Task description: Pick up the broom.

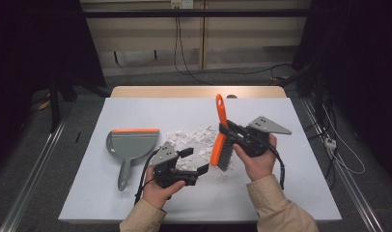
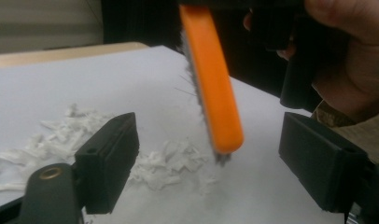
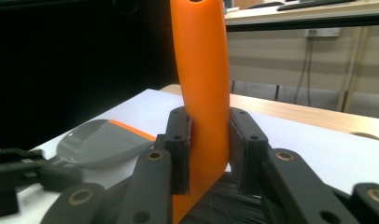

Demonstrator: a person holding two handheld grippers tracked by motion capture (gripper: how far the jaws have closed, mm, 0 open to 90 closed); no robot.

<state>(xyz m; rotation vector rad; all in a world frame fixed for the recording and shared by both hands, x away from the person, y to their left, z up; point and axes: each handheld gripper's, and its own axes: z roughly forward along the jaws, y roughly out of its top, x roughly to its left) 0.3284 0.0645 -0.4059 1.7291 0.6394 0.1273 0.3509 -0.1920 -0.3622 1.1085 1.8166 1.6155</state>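
Observation:
My right gripper (image 1: 228,130) is shut on an orange hand brush (image 1: 219,140), gripping its handle just above the dark bristles. The brush stands nearly upright with its bristles at the right edge of a pile of white paper scraps (image 1: 194,137). In the right gripper view both pads clamp the orange handle (image 3: 201,70). My left gripper (image 1: 195,161) is open and empty, low over the table just left of the brush. In the left gripper view the brush (image 2: 211,93) hangs beyond the wide-apart jaws, above the scraps (image 2: 169,163). A grey dustpan (image 1: 133,142) with an orange lip lies flat at the left.
A white sheet covers the table (image 1: 261,193), with bare room at the right and front. The dustpan (image 3: 99,144) shows behind the brush in the right gripper view, with the left gripper (image 3: 19,172) at lower left. Cables lie on the floor beyond the table.

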